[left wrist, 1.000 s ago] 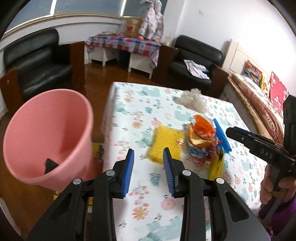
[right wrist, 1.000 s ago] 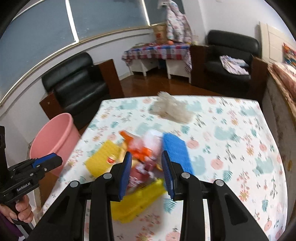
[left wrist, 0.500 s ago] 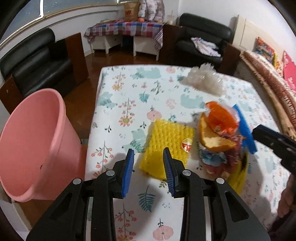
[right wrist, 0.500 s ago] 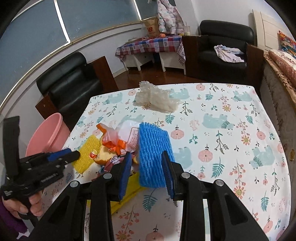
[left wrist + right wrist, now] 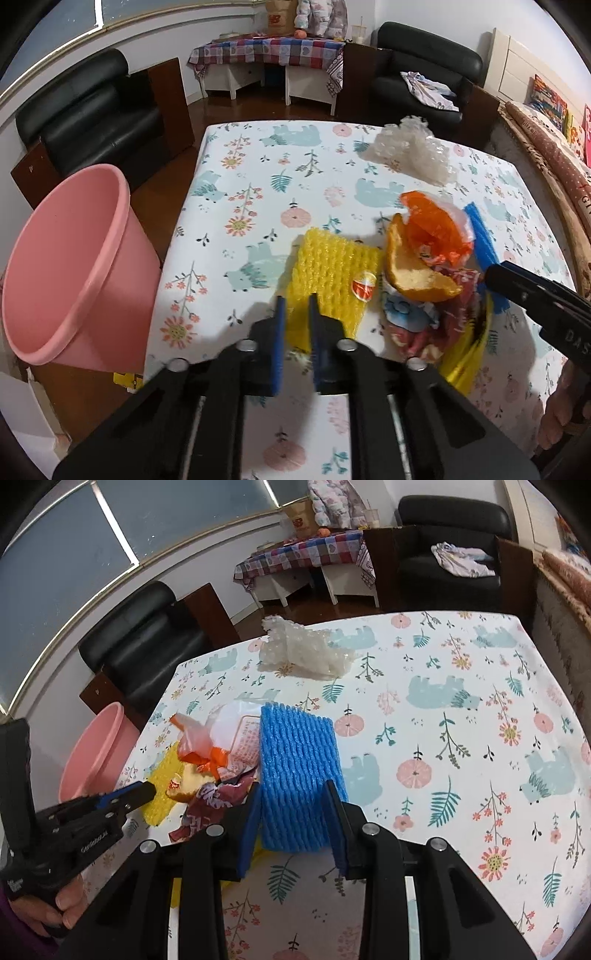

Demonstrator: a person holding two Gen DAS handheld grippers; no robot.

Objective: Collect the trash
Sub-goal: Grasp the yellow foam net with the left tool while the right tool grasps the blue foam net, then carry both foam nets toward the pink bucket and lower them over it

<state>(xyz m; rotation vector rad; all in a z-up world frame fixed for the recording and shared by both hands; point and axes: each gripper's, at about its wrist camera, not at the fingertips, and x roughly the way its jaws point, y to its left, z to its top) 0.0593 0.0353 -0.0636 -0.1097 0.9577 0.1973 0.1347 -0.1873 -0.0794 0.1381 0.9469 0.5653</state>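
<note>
Left wrist view
Left gripper (image 5: 295, 306): jaws have just been closing and stand narrow, with the near edge of the yellow foam net (image 5: 328, 280) between the blue pads; whether the pads press on it I cannot tell
Yellow foam net: flat on the flowered tablecloth (image 5: 258, 192), long axis running from the gripper toward the far table edge, a round red sticker near its right side
Trash pile: orange peel (image 5: 413, 273) cupped open side up, touching the net's right edge; orange plastic bag (image 5: 432, 225) on top of it; crumpled printed wrappers (image 5: 424, 325) below
Blue foam net (image 5: 484, 251): seen only as a thin strip behind the pile, slanting away to the left
Bubble wrap (image 5: 410, 151): crumpled, well apart, near the far edge of the table
Pink bin (image 5: 74, 266): on the floor just beside the table's left edge, mouth tilted toward the camera
Right gripper (image 5: 532, 295): only its dark tip enters from the right, over the pile

Right wrist view
Right gripper (image 5: 291, 812): jaws part open, straddling the near end of the blue foam net (image 5: 299, 771); a slim gap seems to show at the right pad
Blue foam net: here its full ribbed face shows, long axis pointing away from the gripper toward the bubble wrap (image 5: 303, 653)
Left gripper (image 5: 144, 794): seen from the side, tip down on the yellow foam net (image 5: 162, 794), a hand (image 5: 55, 904) on its grip
Only here: the bare right half of the tablecloth (image 5: 480, 738); the pink bin (image 5: 96, 749) is mostly hidden behind the table edge
</note>
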